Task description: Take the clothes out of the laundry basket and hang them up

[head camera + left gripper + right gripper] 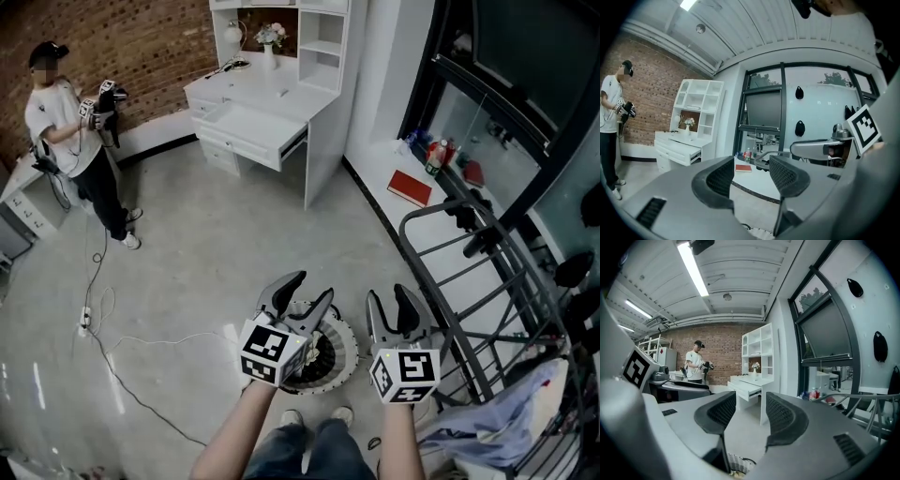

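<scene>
A dark drying rack [487, 281] stands right of the laundry basket [349, 352], with a pale garment [511, 417] draped on it. Above the basket, the left gripper [309, 286] and right gripper [388, 292] hover side by side, both released and empty.

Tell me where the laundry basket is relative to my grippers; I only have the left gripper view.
Observer: The round white laundry basket sits on the floor directly under both grippers, partly covered by the left gripper.
Operator: Is the right gripper holding anything?
Observer: No, the right gripper has its jaws apart and empty.
Operator: Any clothes outside the basket?
Observer: A pale lilac garment is bunched low on the dark metal drying rack, to your right.
</scene>
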A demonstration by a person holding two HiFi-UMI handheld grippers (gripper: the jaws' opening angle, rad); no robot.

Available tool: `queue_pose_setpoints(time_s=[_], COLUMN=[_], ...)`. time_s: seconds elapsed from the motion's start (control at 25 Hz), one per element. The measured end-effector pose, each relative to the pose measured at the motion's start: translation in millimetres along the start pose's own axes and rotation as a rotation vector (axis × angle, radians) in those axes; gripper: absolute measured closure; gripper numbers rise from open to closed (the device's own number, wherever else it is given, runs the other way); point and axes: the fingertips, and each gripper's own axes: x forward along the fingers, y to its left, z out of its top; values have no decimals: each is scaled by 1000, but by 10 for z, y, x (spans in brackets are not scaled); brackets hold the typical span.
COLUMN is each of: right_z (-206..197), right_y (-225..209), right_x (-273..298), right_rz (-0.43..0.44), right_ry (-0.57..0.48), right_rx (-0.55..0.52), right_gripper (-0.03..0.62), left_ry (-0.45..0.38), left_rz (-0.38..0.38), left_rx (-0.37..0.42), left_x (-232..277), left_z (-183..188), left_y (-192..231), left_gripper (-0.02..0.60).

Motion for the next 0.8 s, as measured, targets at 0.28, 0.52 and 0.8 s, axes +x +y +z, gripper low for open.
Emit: queue_pose_setpoints(time_s=[0.28,0.52,0.8], right_z=[-408,-1068,-2135], right_y=[157,323,545], right_x=[371,747,1133], right_rz=[120,221,291], right_ry=[27,46,95], right_rx=[-14,-37,-43], right_gripper=[395,396,398], left_ry=[21,31,74], left_rz=[71,149,199], left_rx=[-35,-61,-92], left_x=[114,175,340], left_z=[-433,-1106,-2217], left_y=[240,501,744], left_gripper=[334,334,334])
